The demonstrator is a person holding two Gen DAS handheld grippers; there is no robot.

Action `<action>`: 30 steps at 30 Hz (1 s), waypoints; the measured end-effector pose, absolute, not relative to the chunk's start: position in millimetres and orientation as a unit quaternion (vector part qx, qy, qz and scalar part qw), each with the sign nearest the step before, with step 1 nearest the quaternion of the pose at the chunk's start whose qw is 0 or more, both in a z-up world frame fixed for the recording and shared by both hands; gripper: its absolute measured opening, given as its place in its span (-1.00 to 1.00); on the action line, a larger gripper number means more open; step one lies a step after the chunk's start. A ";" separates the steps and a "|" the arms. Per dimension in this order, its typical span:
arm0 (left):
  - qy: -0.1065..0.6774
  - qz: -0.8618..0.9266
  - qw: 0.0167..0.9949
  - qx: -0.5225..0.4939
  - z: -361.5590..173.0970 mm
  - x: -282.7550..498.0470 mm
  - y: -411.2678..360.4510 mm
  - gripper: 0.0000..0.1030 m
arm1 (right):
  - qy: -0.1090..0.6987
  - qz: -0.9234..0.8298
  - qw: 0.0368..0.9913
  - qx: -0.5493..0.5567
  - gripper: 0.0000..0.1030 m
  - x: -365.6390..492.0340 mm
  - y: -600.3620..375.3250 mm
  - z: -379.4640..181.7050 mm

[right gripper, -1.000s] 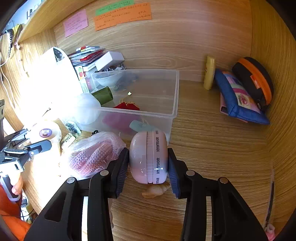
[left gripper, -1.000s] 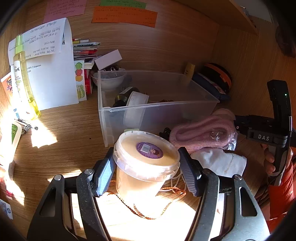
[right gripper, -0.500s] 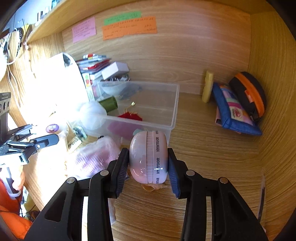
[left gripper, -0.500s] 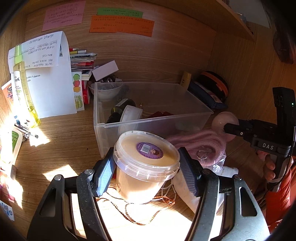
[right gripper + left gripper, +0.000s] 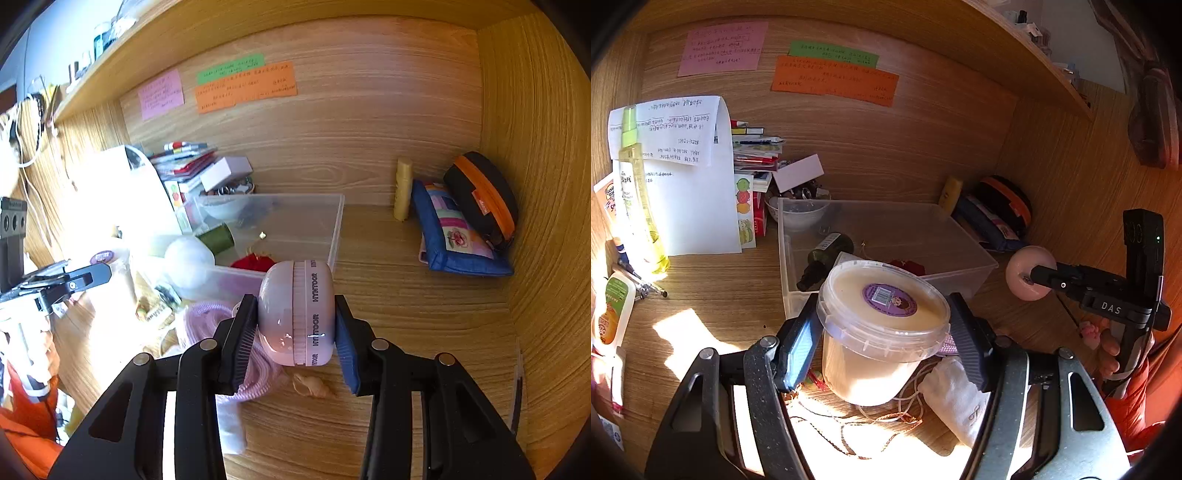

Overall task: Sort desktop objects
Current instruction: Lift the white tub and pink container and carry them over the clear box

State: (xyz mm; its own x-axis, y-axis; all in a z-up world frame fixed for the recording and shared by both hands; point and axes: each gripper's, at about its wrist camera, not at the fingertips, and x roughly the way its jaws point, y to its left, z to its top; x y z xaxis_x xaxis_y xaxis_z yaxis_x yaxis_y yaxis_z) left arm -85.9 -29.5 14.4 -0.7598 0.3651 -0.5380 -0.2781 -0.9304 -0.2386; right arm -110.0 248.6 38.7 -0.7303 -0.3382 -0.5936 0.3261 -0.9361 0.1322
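Two grips: your left hand-held gripper [image 5: 882,332] pinches the lidded tub [image 5: 882,325], lower centre, in front of the clear bin [image 5: 960,258]. Your right hand-held gripper [image 5: 295,332] pinches the pink round case [image 5: 295,314], centre frame, above the counter [image 5: 424,314].

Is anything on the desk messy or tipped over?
Yes. A dark bottle lies on its side inside the clear bin. A tangled brown cord sprawls loose over the desk, beside a crumpled white pouch. A small seashell sits alone on the wood.
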 end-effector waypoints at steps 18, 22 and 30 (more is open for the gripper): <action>-0.097 0.947 0.125 -0.281 31.3 -120.6 -55.3 0.28 | -0.001 -0.927 0.229 0.297 -0.28 -145.8 220.7 70.5; -0.092 0.947 0.115 -0.284 31.6 -132.0 -57.0 0.28 | 0.004 -0.922 0.238 0.306 -0.28 -163.1 210.5 70.4; -0.097 0.946 0.107 -0.292 32.2 -159.6 -64.7 0.28 | 0.013 -0.910 0.253 0.329 -0.28 -193.5 189.3 60.7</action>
State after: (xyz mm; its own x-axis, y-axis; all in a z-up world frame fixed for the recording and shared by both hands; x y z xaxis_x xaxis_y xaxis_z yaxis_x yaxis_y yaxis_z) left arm -159.6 -64.7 32.2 -0.8071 0.2587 -0.5307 -0.1454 -0.9583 -0.2460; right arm -193.5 189.3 60.7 -0.6549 -0.4519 -0.6057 0.4684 -0.8717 0.1439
